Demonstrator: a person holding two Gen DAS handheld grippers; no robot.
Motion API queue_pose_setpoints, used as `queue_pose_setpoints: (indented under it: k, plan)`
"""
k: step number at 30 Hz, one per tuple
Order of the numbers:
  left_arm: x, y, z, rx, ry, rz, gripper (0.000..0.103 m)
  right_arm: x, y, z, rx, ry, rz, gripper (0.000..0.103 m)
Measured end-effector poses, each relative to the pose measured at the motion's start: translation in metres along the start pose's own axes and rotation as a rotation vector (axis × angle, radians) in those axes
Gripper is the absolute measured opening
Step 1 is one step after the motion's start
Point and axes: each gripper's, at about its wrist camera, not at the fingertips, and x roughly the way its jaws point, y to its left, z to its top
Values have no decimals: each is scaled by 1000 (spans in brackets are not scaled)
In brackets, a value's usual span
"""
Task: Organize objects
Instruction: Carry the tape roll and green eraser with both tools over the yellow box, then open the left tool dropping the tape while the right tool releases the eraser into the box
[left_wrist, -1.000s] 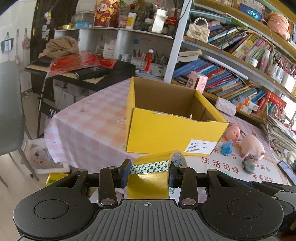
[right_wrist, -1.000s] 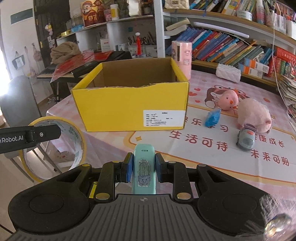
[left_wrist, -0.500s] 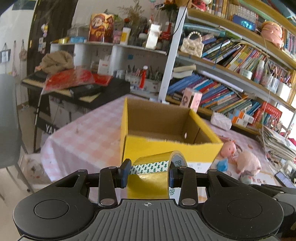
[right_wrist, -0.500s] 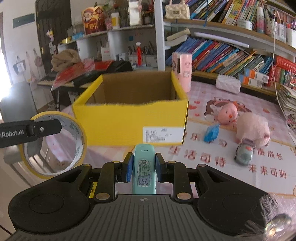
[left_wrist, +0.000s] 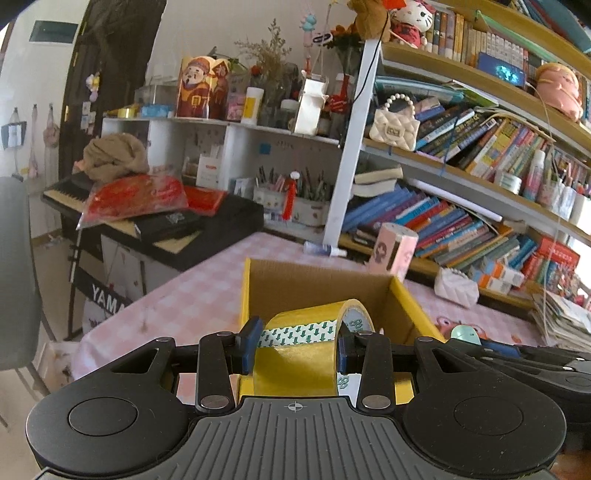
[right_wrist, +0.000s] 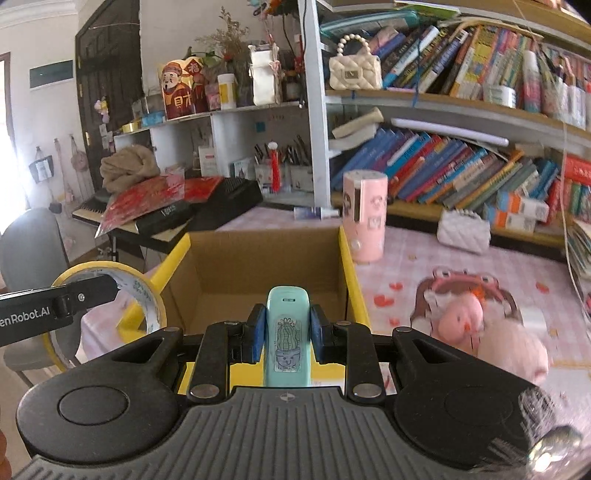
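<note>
My left gripper (left_wrist: 295, 343) is shut on a roll of yellow tape (left_wrist: 303, 354) and holds it just above the near wall of the open yellow cardboard box (left_wrist: 317, 291). The tape also shows at the left of the right wrist view (right_wrist: 147, 306). My right gripper (right_wrist: 286, 334) is shut on a small teal case with a cactus sticker (right_wrist: 288, 339), held over the near edge of the same box (right_wrist: 266, 266). The box inside looks empty where visible.
On the pink checked table (left_wrist: 192, 299) stand a pink cylinder (right_wrist: 364, 218), pink plush toys (right_wrist: 461, 317) and a white quilted pouch (right_wrist: 463, 232). Bookshelves (right_wrist: 461, 166) rise behind. A keyboard with red bags (left_wrist: 147, 206) and a grey chair (right_wrist: 33, 254) are at left.
Both grippers have risen and moved forward toward the box, still holding the tape and the teal case; the box's opening now lies directly ahead and below.
</note>
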Motion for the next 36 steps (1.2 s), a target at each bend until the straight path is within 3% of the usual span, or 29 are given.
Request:
queue_pose_setpoints:
  k: [10, 20, 36]
  plan:
    - [51, -17, 7, 11, 18, 56, 37, 55, -17, 28, -91, 5, 39, 23]
    - [91, -34, 4, 93, 88, 111, 37, 105, -27, 32, -142, 83, 89, 23]
    - [138, -45, -12, 191, 241, 146, 37, 168, -12, 20, -420, 250, 152, 23]
